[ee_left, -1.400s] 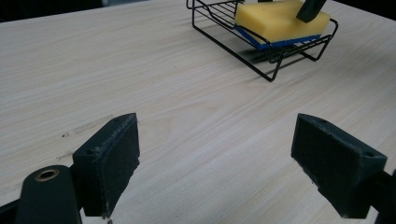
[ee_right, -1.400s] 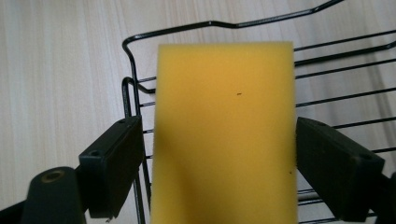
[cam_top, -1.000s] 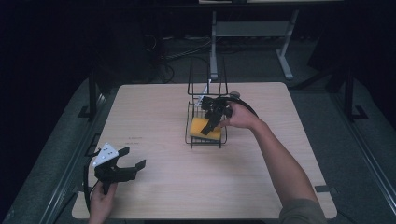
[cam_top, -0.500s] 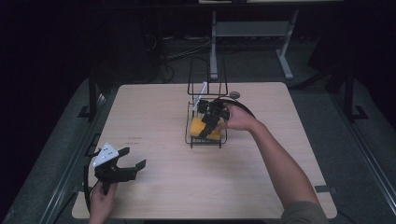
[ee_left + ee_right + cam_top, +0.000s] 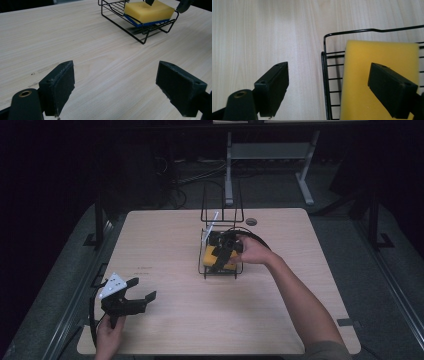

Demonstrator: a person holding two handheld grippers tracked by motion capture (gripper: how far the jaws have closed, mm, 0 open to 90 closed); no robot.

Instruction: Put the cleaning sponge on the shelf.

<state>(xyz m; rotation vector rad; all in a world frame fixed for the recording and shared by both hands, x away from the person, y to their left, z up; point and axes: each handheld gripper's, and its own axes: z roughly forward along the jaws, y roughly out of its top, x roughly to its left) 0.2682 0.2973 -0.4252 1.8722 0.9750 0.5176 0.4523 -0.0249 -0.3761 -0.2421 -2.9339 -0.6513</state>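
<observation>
One yellow rectangular sponge with a blue underside [image 5: 218, 258] lying flat inside one black wire basket [image 5: 205, 270], near the middle of the pale wooden table [image 5: 170, 235] and slightly toward its far side. Two black two-jaw grippers in use. Right gripper [image 5: 220, 261] held over the basket, jaws spread wide and gripping nothing; in the right gripper view, one jaw above bare table outside the basket rim [image 5: 323, 75], the other above the sponge [image 5: 367, 75], with the rim wire running between them. Contact between jaw and sponge: cannot tell. Left gripper [image 5: 141, 289] held near the table's near left corner, well apart from the basket, jaws spread wide and empty; in the left gripper view, only wood grain between the two pads, with basket [image 5: 140, 30] and sponge [image 5: 147, 11] farther off. One tall wire handle frame [image 5: 221, 205] rising at the far end of the basket. One small round dark disc [image 5: 251, 221] on the table beyond the basket, apart from it. One white strip-like item [image 5: 212, 221] leaning at the far end of the basket, kind not discernible. Right hand [image 5: 255, 251] and forearm covering the right side of the basket in the high view. Open table between the two grippers.
</observation>
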